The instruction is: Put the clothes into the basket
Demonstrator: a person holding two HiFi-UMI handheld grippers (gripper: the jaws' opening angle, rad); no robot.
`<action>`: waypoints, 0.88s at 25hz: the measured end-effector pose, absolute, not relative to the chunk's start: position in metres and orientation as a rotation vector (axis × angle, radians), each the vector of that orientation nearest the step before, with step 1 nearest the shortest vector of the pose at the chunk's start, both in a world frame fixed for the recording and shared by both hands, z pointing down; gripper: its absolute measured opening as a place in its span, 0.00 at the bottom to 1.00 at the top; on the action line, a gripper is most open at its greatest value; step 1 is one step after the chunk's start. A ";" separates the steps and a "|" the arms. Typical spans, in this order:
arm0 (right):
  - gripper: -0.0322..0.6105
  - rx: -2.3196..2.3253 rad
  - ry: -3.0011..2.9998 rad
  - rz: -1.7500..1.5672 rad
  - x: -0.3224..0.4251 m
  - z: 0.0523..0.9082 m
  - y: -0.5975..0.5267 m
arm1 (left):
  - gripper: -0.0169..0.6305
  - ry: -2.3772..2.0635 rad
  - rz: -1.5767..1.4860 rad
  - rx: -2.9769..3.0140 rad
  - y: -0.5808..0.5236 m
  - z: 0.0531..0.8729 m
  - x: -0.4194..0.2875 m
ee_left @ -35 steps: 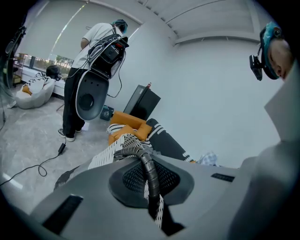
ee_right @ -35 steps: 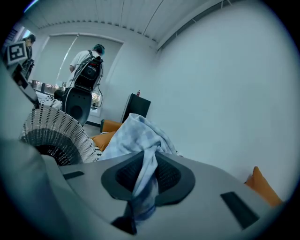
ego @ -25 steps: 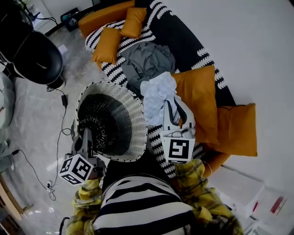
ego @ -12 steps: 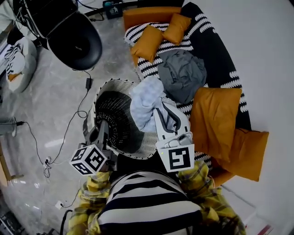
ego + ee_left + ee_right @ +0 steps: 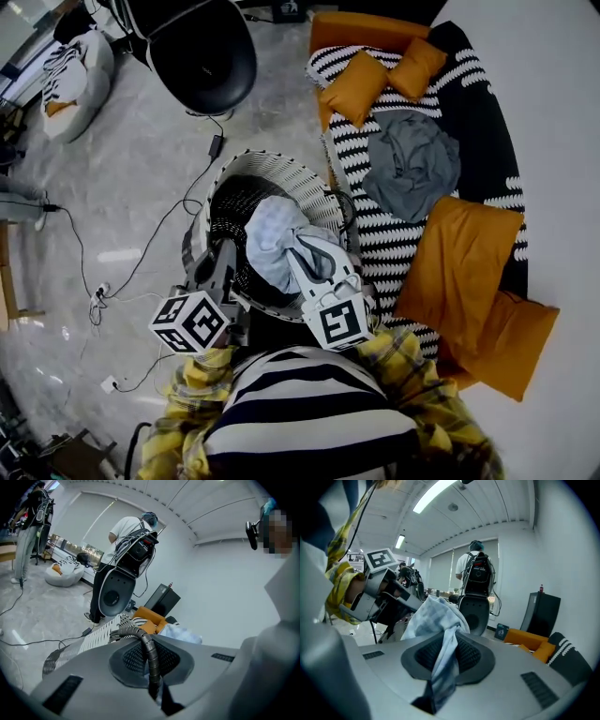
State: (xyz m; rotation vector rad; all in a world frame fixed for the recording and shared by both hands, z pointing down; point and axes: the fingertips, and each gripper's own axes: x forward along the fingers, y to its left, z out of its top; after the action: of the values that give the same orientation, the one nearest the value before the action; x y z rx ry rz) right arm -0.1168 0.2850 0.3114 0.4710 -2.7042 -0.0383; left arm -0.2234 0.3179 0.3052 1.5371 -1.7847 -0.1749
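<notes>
The white woven basket [image 5: 305,183] with a dark inside stands on the floor beside the sofa. My left gripper [image 5: 225,255] is shut on its near-left rim; in the left gripper view the rim's grey coil [image 5: 145,644] runs between the jaws. My right gripper [image 5: 305,251] is shut on a light blue garment [image 5: 272,234], which hangs bunched over the basket's mouth. In the right gripper view the garment [image 5: 436,616] rises out of the jaws. A grey garment [image 5: 412,164] lies on the sofa.
The sofa carries a black-and-white blanket [image 5: 375,239] and orange cushions [image 5: 464,253]. A black chair [image 5: 202,52] stands beyond the basket, with cables [image 5: 141,272] on the floor to its left. A person with a backpack [image 5: 129,531] stands further off.
My right gripper has swung left from over the sofa, carrying the blue garment across the rim to above the basket's opening. The left gripper has kept its hold on the rim.
</notes>
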 end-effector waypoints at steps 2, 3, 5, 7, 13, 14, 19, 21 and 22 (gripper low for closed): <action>0.18 0.366 -2.679 -0.040 -0.125 0.324 0.298 | 0.05 -1.791 -0.189 1.532 0.323 0.304 -0.227; 0.18 0.324 -2.654 -0.049 -0.129 0.331 0.302 | 0.05 -1.793 -0.199 1.532 0.325 0.302 -0.228; 0.32 0.286 -2.617 -0.069 -0.136 0.339 0.306 | 0.05 -1.792 -0.222 1.539 0.327 0.297 -0.230; 0.35 0.292 -2.619 -0.068 -0.139 0.339 0.304 | 0.05 -1.787 -0.242 1.554 0.327 0.293 -0.232; 0.35 0.349 -2.610 -0.036 -0.138 0.339 0.290 | 0.05 -1.776 -0.220 1.565 0.327 0.300 -0.231; 0.35 0.357 -2.609 -0.028 -0.136 0.340 0.288 | 0.05 -1.781 -0.223 1.565 0.326 0.298 -0.233; 0.35 0.395 -2.593 0.017 -0.129 0.346 0.282 | 0.05 -1.799 -0.231 1.528 0.327 0.299 -0.250; 0.35 0.412 -2.590 0.017 -0.128 0.346 0.279 | 0.05 -1.801 -0.233 1.524 0.327 0.300 -0.253; 0.35 0.421 -2.588 0.018 -0.128 0.347 0.277 | 0.05 -1.800 -0.237 1.523 0.326 0.300 -0.255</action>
State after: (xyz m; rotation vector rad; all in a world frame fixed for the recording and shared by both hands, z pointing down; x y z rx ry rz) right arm -0.1276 0.2768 0.3465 0.4211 -2.5877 0.0175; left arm -0.2546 0.3265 0.2998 1.5234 -1.8002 -0.2368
